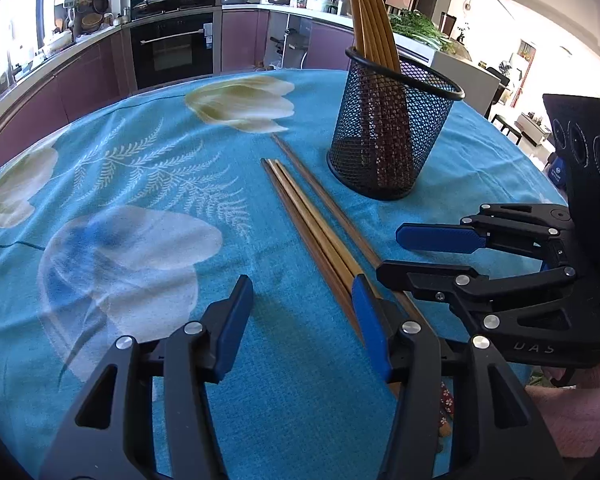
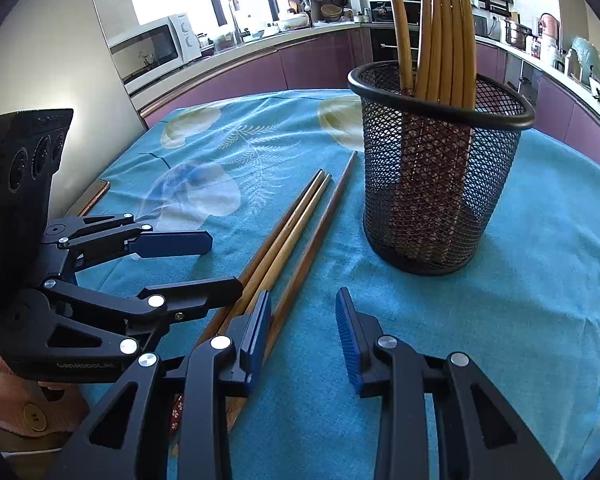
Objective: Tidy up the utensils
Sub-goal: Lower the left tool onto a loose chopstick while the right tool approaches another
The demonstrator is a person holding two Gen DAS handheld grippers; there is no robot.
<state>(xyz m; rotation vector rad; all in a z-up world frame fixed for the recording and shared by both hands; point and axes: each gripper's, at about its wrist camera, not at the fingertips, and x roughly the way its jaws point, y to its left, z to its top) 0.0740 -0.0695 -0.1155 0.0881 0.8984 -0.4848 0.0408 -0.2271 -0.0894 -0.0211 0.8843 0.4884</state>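
Note:
Several brown chopsticks lie side by side on the blue flowered tablecloth. A black mesh holder stands just beyond them with several more chopsticks upright in it. My left gripper is open low over the cloth. Its right pad sits against the near part of the bundle, and only cloth lies between the pads. My right gripper is open too. Its left pad rests over the same chopsticks from the other side, and the gap beside it shows mostly bare cloth.
The two grippers sit close together at the near end of the chopsticks. A pink sleeve shows behind the right gripper. Past the round table's far edge are purple kitchen cabinets, an oven and a microwave.

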